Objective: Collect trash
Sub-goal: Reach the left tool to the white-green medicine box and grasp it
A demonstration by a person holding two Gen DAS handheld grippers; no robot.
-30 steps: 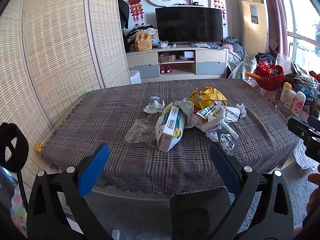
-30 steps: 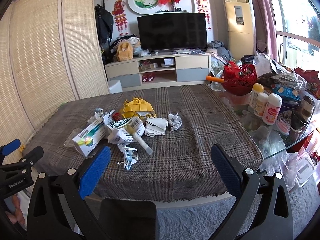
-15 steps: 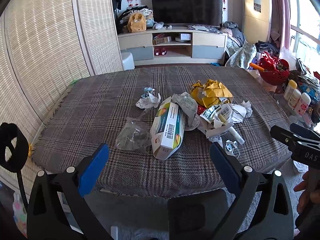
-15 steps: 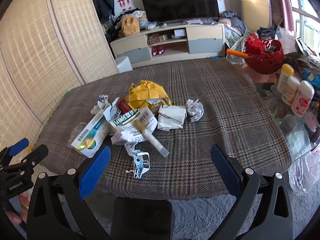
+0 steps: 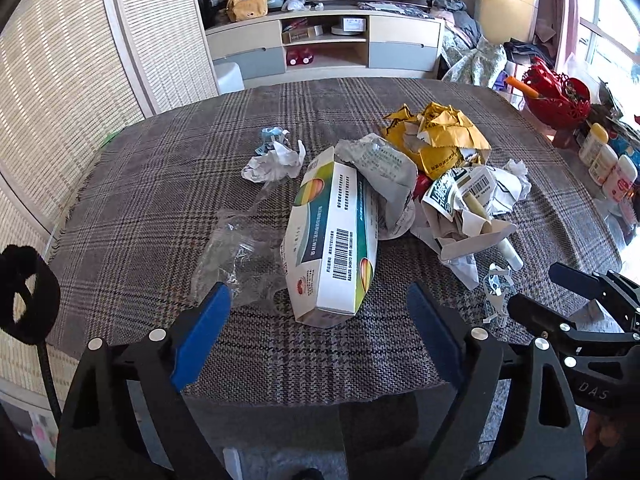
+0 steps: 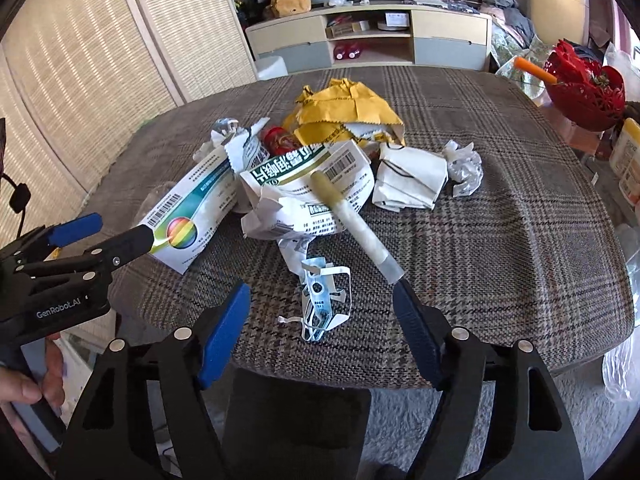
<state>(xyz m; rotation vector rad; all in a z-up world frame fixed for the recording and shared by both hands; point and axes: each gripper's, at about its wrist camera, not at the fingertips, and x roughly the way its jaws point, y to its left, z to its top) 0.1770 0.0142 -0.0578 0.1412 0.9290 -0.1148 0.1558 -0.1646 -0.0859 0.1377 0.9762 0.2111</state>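
A heap of trash lies on the plaid tablecloth (image 5: 160, 184). It holds a white carton with a rainbow stripe (image 5: 332, 248), a clear plastic bag (image 5: 236, 252), a yellow envelope (image 5: 440, 136) and a barcoded paper wrapper (image 6: 308, 180) with a pale tube (image 6: 356, 220) across it. My left gripper (image 5: 317, 292) hovers over the carton's near end with its jaws closing, pads clear of it. My right gripper (image 6: 320, 291) hangs over a torn blue-white wrapper (image 6: 322, 304); its jaws are closing too, and the pads touch nothing.
A crumpled tissue (image 5: 272, 160), folded white paper (image 6: 412, 180) and a foil ball (image 6: 464, 168) lie around the heap. A red basket (image 5: 560, 96) and bottles (image 5: 608, 160) stand to the right. Behind are a TV cabinet (image 5: 320, 40) and a woven screen (image 5: 60, 60).
Both grippers have come forward and down over the table's near edge and tilted further downward. The trash looms larger, and both pairs of jaws stand narrower than before.
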